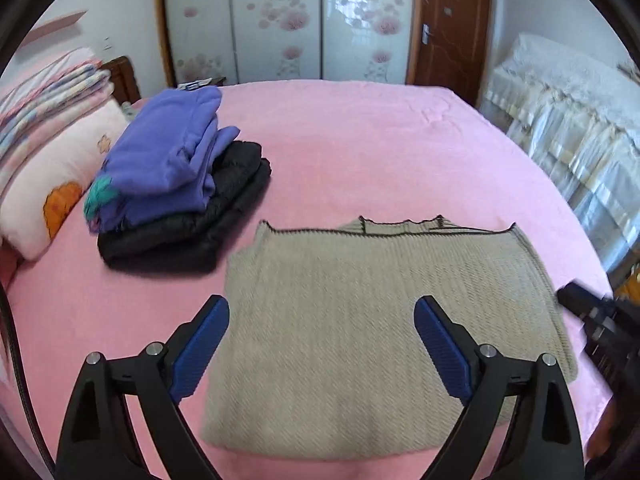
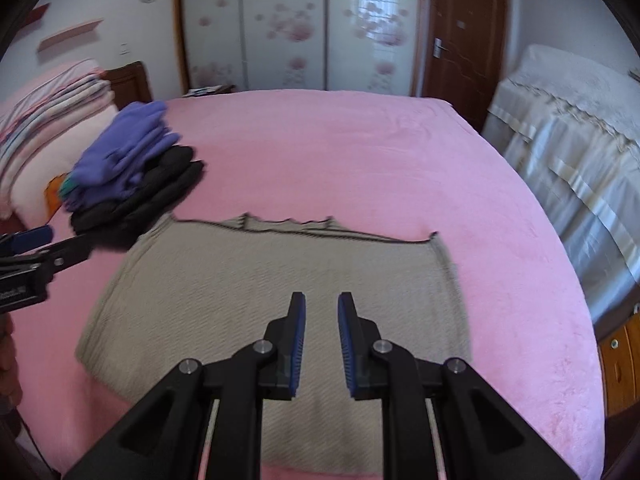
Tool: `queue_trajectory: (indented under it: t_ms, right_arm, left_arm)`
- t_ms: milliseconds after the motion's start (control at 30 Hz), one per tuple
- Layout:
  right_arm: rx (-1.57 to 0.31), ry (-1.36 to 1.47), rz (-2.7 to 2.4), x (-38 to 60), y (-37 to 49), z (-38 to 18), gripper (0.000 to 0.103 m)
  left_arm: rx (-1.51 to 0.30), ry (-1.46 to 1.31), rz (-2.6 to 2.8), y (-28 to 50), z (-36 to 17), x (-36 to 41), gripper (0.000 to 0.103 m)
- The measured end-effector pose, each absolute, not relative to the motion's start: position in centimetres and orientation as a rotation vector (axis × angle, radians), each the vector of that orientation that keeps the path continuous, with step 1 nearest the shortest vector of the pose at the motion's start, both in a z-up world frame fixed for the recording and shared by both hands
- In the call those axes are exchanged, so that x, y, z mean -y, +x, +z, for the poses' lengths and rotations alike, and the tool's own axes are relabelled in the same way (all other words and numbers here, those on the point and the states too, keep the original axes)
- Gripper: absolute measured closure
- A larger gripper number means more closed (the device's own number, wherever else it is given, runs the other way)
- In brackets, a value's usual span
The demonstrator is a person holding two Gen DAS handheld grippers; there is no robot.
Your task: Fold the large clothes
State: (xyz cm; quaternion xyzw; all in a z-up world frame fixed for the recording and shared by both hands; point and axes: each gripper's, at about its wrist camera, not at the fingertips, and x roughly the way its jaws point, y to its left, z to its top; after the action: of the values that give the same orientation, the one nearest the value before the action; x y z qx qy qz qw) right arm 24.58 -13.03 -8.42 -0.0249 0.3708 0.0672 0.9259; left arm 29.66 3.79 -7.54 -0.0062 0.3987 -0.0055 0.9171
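A beige knit sweater point(image 1: 360, 320) with dark trim lies folded flat on the pink bed point(image 1: 360, 140); it also shows in the right wrist view point(image 2: 260, 280). My left gripper point(image 1: 322, 312) is wide open and empty above the sweater's near left part. My right gripper point(image 2: 322, 308) hovers over the sweater's near middle, its jaws a narrow gap apart, holding nothing. The right gripper's body shows at the right edge of the left wrist view point(image 1: 600, 320). The left gripper shows at the left edge of the right wrist view point(image 2: 32, 244).
A stack of folded clothes, purple point(image 1: 168, 152) on black point(image 1: 200, 224), sits at the left of the bed. Pillows and folded blankets point(image 1: 52, 128) lie further left. A covered sofa point(image 1: 568, 128) stands to the right; wardrobe point(image 1: 280, 20) and door behind.
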Motion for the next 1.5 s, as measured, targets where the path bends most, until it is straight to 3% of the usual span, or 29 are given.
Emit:
queue_trajectory:
  t_ms: [600, 800, 1133, 1500]
  right_arm:
    - [-0.869, 0.059, 0.192, 10.4, 23.5, -18.1, 0.088]
    - [-0.931, 0.038, 0.204, 8.9, 24.5, -21.2, 0.098]
    - [-0.956, 0.058, 0.217, 9.2, 25.0, -22.4, 0.098]
    - [-0.955, 0.066, 0.212, 9.3, 24.6, -23.1, 0.098]
  left_arm:
    - [-1.053, -0.229, 0.077, 24.6, -21.0, -5.2, 0.01]
    - [-1.094, -0.271, 0.068, 23.5, -22.9, -6.0, 0.01]
    - [-1.135, -0.403, 0.041, 21.5, -24.9, -8.5, 0.01]
    - [-1.093, -0.756, -0.051, 20.0, -26.7, -13.9, 0.01]
